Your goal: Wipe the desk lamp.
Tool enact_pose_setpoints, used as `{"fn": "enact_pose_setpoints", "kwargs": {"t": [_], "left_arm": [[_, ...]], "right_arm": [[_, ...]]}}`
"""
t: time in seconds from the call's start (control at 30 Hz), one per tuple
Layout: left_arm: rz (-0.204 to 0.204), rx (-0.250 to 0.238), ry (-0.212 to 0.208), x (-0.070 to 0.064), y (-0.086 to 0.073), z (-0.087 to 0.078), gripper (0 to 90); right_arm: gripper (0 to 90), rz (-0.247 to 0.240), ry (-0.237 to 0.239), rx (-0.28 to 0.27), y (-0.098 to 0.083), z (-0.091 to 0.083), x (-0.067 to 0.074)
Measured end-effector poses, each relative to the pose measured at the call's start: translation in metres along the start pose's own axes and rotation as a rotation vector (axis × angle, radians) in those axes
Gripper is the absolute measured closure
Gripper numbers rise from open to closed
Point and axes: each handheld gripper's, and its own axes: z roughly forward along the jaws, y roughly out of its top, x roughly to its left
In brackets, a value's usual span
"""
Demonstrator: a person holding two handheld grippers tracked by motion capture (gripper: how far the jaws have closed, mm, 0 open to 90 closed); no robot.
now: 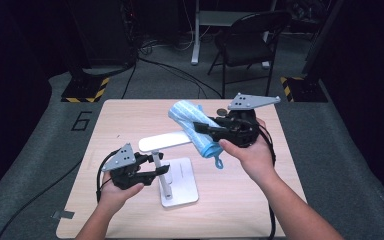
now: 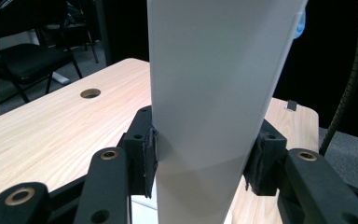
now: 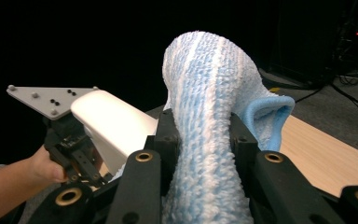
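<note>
A white desk lamp stands on the table (image 1: 125,117), with a flat base (image 1: 184,186), a thin post (image 1: 163,176) and a long head (image 1: 164,141). My left gripper (image 1: 161,168) is shut on the post; in the left gripper view its pads (image 2: 150,158) press both sides of the white post (image 2: 209,93). My right gripper (image 1: 201,128) is shut on a blue and white striped cloth (image 1: 189,116), which hangs bunched over the far end of the lamp head. In the right gripper view the cloth (image 3: 205,102) bulges up between the jaws, beside the lamp head (image 3: 112,121).
A black folding chair (image 1: 250,40) stands on the grey floor beyond the table. Yellow-and-black striped stand feet (image 1: 85,91) flank the far corners. The tabletop has a round cable hole (image 2: 90,93). Cables trail from both grippers over the near edge.
</note>
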Motion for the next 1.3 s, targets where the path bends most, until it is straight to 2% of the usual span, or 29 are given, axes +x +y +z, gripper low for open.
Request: {"fn": "enact_pose_setpoints", "kwargs": {"t": [0.23,0.43,0.87,1.3], "left_arm": [[0.000,0.011,0.001,0.000,0.000,-0.001,52.8],[0.002,0.002,0.008,-0.001,-0.001,-0.001,52.8],[-0.002,-0.006,0.011,-0.002,-0.001,-0.001,52.8],[-0.026,-0.006,0.006,-0.001,-0.002,-0.002,52.0]], "right_arm": [[71.2,-0.008,0.041,-0.014,0.001,0.014,0.013],[71.4,-0.022,0.065,-0.022,-0.001,0.016,0.022],[71.6,-0.040,0.134,-0.038,-0.017,0.010,0.036],[71.8,-0.006,0.184,-0.062,-0.045,-0.001,0.039]]}}
